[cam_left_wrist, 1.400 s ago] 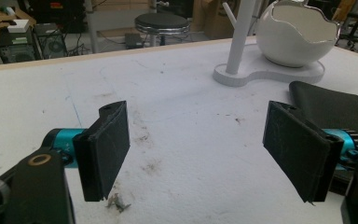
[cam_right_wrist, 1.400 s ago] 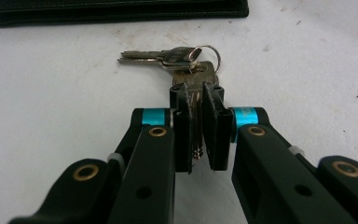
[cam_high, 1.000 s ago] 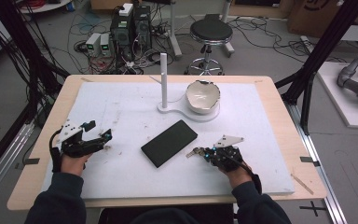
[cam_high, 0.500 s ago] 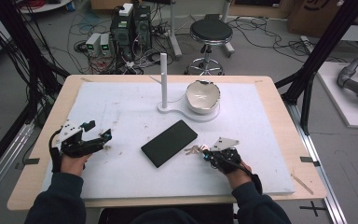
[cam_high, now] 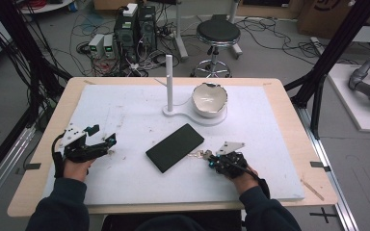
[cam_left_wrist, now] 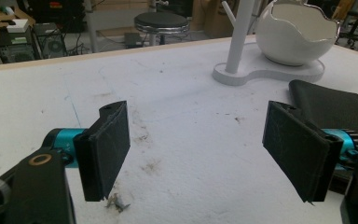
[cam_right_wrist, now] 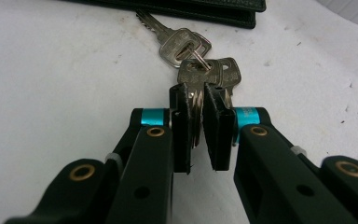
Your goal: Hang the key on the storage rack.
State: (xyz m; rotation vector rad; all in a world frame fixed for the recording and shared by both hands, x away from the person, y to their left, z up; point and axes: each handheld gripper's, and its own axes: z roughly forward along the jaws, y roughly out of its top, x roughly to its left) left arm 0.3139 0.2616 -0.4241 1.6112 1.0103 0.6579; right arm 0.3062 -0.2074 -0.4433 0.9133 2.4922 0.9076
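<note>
1. The right gripper [cam_right_wrist: 196,133] sits low over the white mat with its jaws drawn narrow around the blade of one key from the bunch of keys [cam_right_wrist: 193,56]. The jaws have just been opening a little, and the key is between them. A thin gap shows on the right-hand pad, so I judge the grip light at best.

2. The bunch lies straight ahead of that gripper, along the line of its jaws. The ring and the other keys fan out beyond the fingertips, and the long key points on toward the black wallet [cam_right_wrist: 200,10].

3. In the high view the keys [cam_high: 200,155] lie just beside the near right corner of the wallet [cam_high: 175,147], between it and the right gripper [cam_high: 213,160]. The wallet's long axis runs diagonally, near-left to far-right.

4. The coming move turns on this: the keys' long axis matches the gripper's own, so a firm close and a straight lift should carry them (a sideways pull would drag the ring against the wallet's edge).

5. The left gripper [cam_high: 107,143] rests well apart at the left of the mat, jaws wide and empty, so the right hand is clearly the nearer.

6. Farther off stands the white bowl [cam_high: 210,98] on its white stand [cam_high: 173,110], a likely place for the keys.
</note>
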